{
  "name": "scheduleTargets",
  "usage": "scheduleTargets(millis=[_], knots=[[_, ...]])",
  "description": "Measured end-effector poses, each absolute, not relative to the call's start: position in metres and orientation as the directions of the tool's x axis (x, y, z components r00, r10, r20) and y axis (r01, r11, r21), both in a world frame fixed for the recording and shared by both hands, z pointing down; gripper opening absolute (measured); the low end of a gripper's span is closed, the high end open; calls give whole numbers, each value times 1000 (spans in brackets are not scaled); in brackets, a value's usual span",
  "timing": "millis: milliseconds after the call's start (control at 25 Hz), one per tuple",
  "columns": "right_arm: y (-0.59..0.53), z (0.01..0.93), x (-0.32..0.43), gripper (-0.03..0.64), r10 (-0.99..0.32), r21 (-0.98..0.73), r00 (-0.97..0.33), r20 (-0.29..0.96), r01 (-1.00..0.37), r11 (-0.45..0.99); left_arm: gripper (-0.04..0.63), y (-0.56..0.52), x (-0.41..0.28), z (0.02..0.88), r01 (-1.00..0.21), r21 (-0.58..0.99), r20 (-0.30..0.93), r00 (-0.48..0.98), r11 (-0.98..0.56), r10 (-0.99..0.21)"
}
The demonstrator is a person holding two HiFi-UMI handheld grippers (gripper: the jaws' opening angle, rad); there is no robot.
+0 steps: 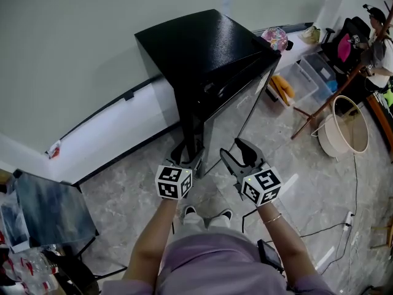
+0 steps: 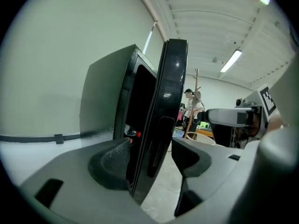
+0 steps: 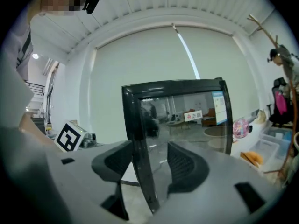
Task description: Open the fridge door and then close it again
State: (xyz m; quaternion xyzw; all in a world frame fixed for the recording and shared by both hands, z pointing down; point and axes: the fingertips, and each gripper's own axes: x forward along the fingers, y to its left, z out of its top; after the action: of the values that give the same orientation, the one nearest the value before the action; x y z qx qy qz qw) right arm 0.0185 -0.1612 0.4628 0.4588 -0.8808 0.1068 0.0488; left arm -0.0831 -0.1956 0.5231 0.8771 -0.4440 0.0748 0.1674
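Head view, left to right: left gripper (image 1: 186, 157) sits at the free lower corner of the fridge door (image 1: 236, 112). The black mini fridge (image 1: 196, 48) stands against the wall (image 1: 92, 42), door a crack off its body. Left gripper view confirms: jaws wide apart, straddling the door's free edge beside the handle recess (image 2: 160, 143), one pad on the inner side, one on the glossy front, neither pressing. Right gripper (image 3: 149, 148) is parted too. In the right gripper view the same edge lines up between its pads, with the left pad close to it; can't call contact. So nothing is clamped. Judgement: the door is barely ajar, so this is either the start of the pull or the tail of the close, and I can't tell which. Either way, let one pad hook or push the edge. Load it near the free edge, not the hinge, and follow the arc rather than hauling straight back, since a small fridge may skid on the floor (image 1: 319, 165). Keep the second gripper out of the gap so no pad gets pinched. The hinge looks to be at the far right, so the swing heads toward the storage bins (image 1: 307, 78) and wooden stand (image 1: 325, 100); open moderately.
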Motion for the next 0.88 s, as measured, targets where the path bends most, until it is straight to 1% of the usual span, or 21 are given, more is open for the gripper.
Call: scheduleTargets(millis=[160, 400, 520, 760, 880], knots=[[-163, 471, 24, 233, -805, -168, -559, 198, -829, 534, 247, -209, -94, 524, -825, 229, 284, 564, -517, -775], [-167, 476, 29, 225, -813, -186, -547, 202, -836, 516, 249, -232, -114, 525, -863, 234, 299, 502, -448, -811], [-169, 479, 30, 222, -812, -191, -545, 210, -837, 513, 234, -243, -121, 526, -876, 254, 316, 475, -409, -821], [-172, 482, 30, 216, -810, -200, -545, 215, -837, 510, 235, -248, -123, 525, -873, 271, 313, 477, -404, -821], [-171, 483, 30, 213, -809, -213, -547, 215, -835, 508, 225, -246, -121, 525, -880, 249, 314, 468, -404, -826]])
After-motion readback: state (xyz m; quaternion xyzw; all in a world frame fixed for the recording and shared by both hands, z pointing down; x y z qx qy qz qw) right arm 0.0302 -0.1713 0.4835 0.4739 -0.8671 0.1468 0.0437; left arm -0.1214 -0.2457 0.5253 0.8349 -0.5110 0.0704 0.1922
